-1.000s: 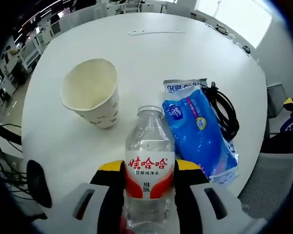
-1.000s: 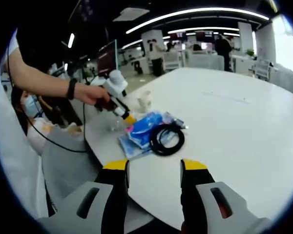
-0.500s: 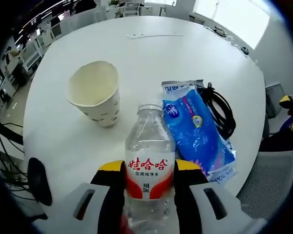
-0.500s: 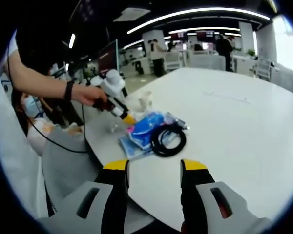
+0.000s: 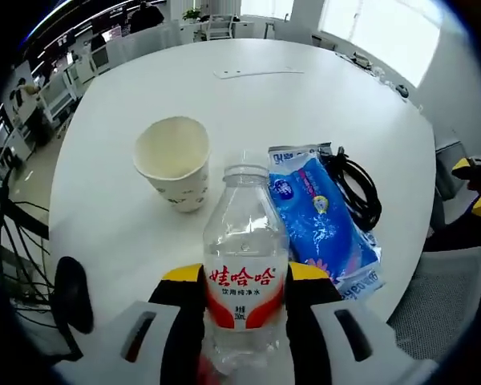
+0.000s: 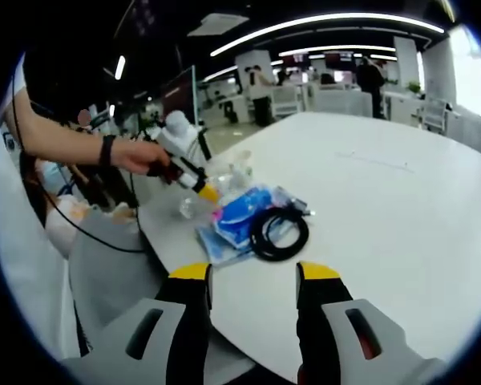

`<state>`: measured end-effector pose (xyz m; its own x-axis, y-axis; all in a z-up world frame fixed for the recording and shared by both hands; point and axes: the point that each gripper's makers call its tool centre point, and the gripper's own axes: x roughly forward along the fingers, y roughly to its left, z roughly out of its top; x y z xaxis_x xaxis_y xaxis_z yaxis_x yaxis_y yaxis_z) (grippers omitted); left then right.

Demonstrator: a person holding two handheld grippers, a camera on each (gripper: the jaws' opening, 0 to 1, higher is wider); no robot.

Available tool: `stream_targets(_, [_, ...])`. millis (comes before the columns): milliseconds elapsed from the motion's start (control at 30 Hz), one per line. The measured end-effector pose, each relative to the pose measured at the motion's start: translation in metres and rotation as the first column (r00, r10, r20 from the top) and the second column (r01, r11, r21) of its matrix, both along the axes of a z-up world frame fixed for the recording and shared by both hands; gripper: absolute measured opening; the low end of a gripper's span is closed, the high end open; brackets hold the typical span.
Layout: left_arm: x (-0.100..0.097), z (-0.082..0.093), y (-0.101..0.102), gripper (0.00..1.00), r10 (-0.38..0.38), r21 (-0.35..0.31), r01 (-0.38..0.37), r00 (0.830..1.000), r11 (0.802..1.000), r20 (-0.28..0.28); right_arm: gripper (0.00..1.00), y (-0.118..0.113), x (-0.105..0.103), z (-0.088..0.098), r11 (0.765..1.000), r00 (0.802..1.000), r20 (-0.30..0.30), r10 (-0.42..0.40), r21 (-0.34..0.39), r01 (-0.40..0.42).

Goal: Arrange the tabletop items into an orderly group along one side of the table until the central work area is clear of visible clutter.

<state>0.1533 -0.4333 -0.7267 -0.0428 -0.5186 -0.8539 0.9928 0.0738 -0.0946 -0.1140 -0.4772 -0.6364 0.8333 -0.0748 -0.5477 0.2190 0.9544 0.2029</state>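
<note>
1. In the left gripper view the left gripper (image 5: pixel 244 290) pinches a clear water bottle (image 5: pixel 244 265) – its yellow-tipped jaws press the red-and-white label from both sides, and the bottle stands upright between them near the edge of the round white desk (image 5: pixel 264 112).
2. A paper cup (image 5: pixel 175 171) stands open-mouthed just beyond the bottle, towards the view's left and apart from it.
3. A blue packet (image 5: pixel 321 224) lies flat just beside the bottle on the other side, and a coiled black cable (image 5: pixel 357 188) lies against the packet's far edge.
4. In the right gripper view the right gripper (image 6: pixel 252 277) is spread, with nothing between its jaws – it hovers over the desk edge, well apart from the packet (image 6: pixel 239 215) and the cable (image 6: pixel 279 233).
5. There a hand (image 6: pixel 140 154) holds the left gripper (image 6: pixel 194 183) at the bottle (image 6: pixel 216 172).
</note>
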Motion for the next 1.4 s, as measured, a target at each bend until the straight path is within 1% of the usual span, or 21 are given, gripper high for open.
stream_targets(267, [0.004,0.009,0.006,0.38,0.025,-0.043,-0.024,1.0,0.999,0.015,0.4,0.0,0.002,0.001,1.0,1.0,0.003,0.005,-0.001,-0.005])
stream_targets(400, [0.006,0.016,0.009,0.38,0.041,-0.071,-0.039,0.999,0.997,0.024,0.4,0.0,0.004,0.002,1.0,1.0,0.004,0.009,-0.002,-0.009])
stream_targets(633, [0.012,0.023,0.015,0.38,0.079,-0.117,-0.074,0.996,0.99,0.037,0.4,0.001,0.008,0.002,1.0,1.0,0.007,0.017,-0.003,-0.017])
stream_targets(967, [0.013,0.033,0.028,0.38,0.107,-0.171,-0.094,0.992,0.981,0.065,0.4,0.004,0.009,0.0,1.0,1.0,0.005,0.026,0.001,-0.026])
stream_targets(1067, [0.01,0.036,0.033,0.38,0.114,-0.194,-0.1,0.992,0.976,0.059,0.4,0.004,0.01,0.0,1.0,1.0,0.006,0.026,0.001,-0.026])
stream_targets(1400, [0.007,0.036,0.044,0.38,0.14,-0.242,-0.114,0.986,0.964,0.091,0.39,0.004,0.01,-0.001,1.0,1.0,0.006,0.029,0.002,-0.029])
